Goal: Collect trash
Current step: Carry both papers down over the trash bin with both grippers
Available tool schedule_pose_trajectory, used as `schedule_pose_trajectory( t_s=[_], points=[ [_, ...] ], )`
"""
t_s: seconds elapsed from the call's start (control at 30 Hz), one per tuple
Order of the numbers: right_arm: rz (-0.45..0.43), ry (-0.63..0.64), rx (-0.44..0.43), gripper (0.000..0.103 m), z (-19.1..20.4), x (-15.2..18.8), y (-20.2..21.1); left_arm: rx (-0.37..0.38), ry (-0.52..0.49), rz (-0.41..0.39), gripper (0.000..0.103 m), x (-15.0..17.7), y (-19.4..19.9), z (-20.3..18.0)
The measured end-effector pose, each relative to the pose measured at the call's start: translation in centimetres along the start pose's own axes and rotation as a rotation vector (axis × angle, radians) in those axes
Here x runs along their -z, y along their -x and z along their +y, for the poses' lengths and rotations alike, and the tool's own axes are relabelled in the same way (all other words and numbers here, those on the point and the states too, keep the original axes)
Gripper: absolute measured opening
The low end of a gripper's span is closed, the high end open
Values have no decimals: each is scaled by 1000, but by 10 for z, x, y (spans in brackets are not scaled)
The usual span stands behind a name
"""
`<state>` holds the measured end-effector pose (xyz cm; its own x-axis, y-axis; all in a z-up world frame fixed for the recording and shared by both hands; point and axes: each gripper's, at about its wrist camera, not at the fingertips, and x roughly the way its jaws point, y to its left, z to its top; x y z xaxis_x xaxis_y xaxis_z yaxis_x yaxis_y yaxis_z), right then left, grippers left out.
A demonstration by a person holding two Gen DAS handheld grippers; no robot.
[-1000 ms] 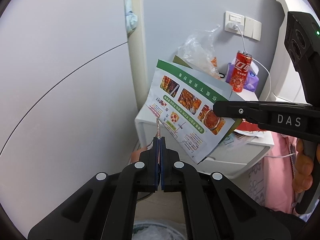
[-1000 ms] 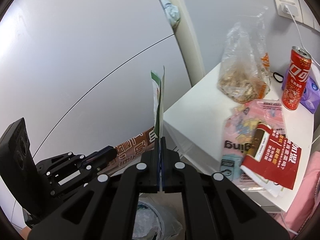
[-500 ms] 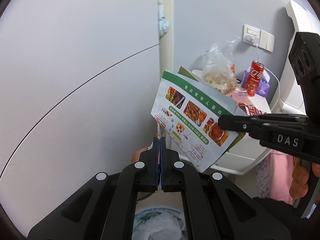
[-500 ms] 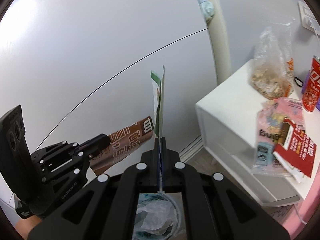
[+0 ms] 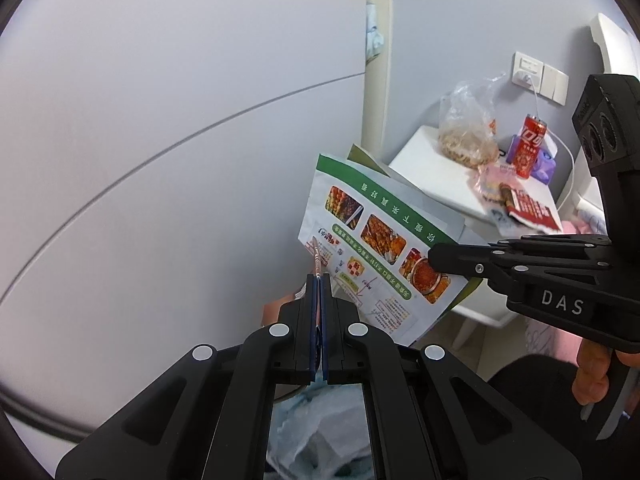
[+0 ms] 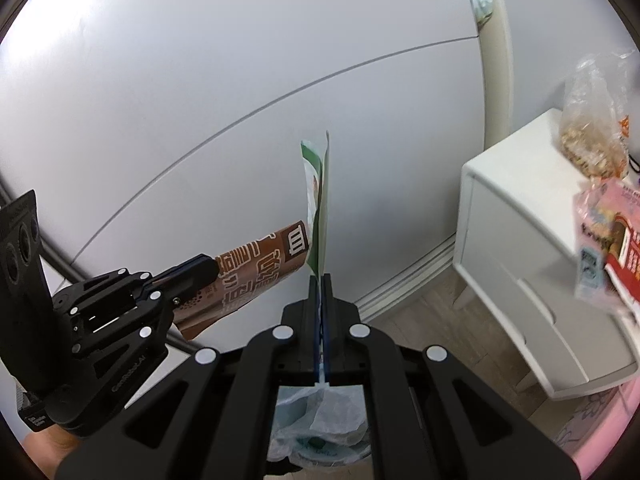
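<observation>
Jaws clamping on both: left gripper (image 5: 319,280) pinching brown wrapper (image 6: 256,272) at frame centre-left, right gripper (image 6: 320,280) gripping green flyer (image 5: 376,248) mid-frame, hovering above bin bag (image 6: 320,420) at bottom centre.

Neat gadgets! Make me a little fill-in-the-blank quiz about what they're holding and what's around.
1. The right gripper pinches a flyer with a ____ border.
2. The left gripper holds a ____ wrapper.
3. The red can stands on the white ____.
4. Below the fingers sits a bin lined with a plastic ____.

Missing words: green; brown; cabinet; bag
</observation>
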<state>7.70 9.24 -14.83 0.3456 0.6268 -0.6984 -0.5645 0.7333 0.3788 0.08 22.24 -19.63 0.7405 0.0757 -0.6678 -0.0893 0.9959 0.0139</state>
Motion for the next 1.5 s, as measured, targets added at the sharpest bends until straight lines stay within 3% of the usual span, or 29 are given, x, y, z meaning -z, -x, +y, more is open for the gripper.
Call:
schedule_pose_trajectory(
  t_s=[0.77, 1.17, 1.5],
  points=[
    [201, 41, 18, 3, 17, 94, -52, 9, 128, 127, 0, 115, -5, 11],
    [319, 48, 46, 3, 22, 133, -87, 36, 191, 223, 0, 158, -42, 22],
    [429, 51, 76, 3, 12, 154, -141, 52, 242, 313, 0, 185, -87, 30]
  ],
)
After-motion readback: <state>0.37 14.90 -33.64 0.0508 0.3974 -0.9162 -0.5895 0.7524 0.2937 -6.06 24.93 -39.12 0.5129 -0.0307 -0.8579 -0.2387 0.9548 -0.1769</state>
